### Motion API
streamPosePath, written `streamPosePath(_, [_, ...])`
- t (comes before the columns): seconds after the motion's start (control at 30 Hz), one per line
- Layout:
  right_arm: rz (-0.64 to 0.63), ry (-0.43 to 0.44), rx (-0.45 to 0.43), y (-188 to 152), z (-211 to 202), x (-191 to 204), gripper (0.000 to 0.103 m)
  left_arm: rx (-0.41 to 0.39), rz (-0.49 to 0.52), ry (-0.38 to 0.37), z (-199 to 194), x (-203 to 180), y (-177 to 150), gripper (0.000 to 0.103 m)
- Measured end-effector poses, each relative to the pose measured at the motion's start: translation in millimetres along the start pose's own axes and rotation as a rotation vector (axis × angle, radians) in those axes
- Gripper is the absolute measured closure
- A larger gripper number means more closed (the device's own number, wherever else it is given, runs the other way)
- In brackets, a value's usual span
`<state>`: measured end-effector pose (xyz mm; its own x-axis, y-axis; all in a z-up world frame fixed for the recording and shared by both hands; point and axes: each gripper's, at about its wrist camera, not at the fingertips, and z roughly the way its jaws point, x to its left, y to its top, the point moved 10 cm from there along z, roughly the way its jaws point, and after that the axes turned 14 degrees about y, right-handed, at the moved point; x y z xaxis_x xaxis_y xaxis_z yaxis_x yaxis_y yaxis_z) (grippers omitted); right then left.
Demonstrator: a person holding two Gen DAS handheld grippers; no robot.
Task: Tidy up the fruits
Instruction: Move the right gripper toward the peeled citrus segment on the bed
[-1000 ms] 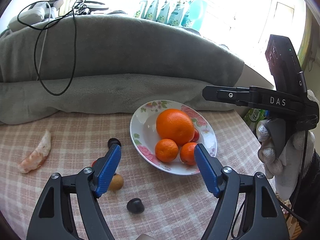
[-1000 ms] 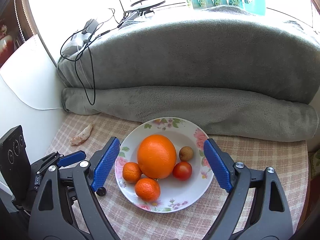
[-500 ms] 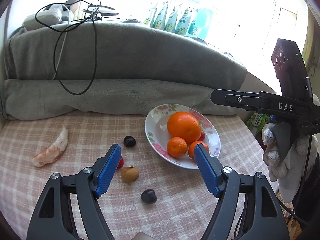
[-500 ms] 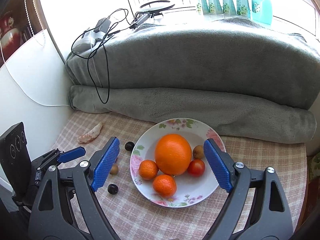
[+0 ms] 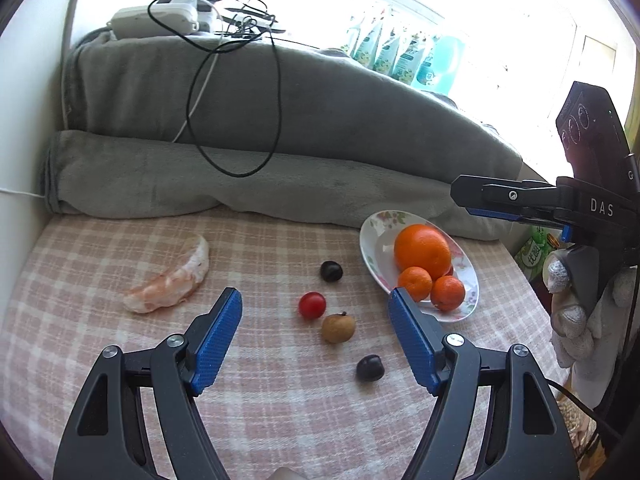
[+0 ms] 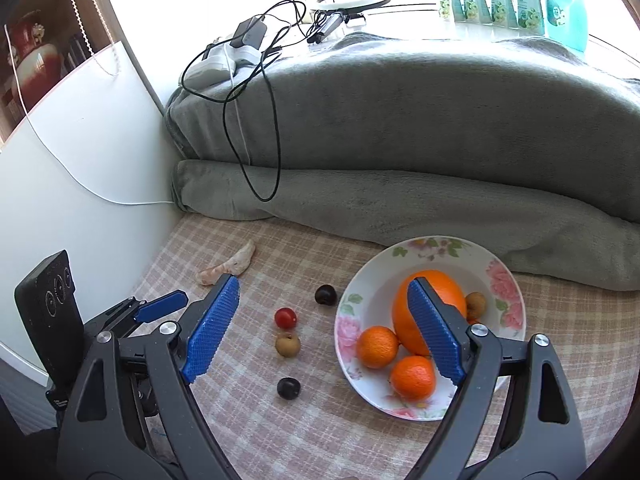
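While both grippers hung with jaws spread and nothing between them, the peel (image 5: pixel 170 286) lay far left on the checked cloth (image 5: pixel 100 360). Next came the tomato (image 5: pixel 312 305), two dark plums (image 5: pixel 331 271) (image 5: pixel 370 367) and a longan (image 5: pixel 338 328), loose between the left gripper's (image 5: pixel 314 344) fingers. Rightmost, the plate (image 6: pixel 352 324) held an orange (image 6: pixel 404 316) and two tangerines (image 6: pixel 377 346) (image 6: pixel 412 377), partly behind the right gripper (image 6: pixel 328 330).

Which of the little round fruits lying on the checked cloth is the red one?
The cherry tomato, beside the brown longan. It is the only red one on the cloth; the other two, the far plum and the near plum, are dark.
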<state>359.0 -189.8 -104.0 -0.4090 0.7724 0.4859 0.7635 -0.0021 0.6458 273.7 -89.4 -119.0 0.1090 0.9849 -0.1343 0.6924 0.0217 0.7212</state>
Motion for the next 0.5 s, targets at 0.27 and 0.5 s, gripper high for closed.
streamPosePath(0.27, [0.005,0.064,0.058,0.7,40.8,33.0,0.015,0.013,-0.055,0.039,3.1,50.1,-6.7,0.027])
streamPosePath(0.5, [-0.017,0.090,0.099,1.0,73.3,54.6,0.015,0.027,-0.086,0.072,8.8,84.4,-11.6,0.027])
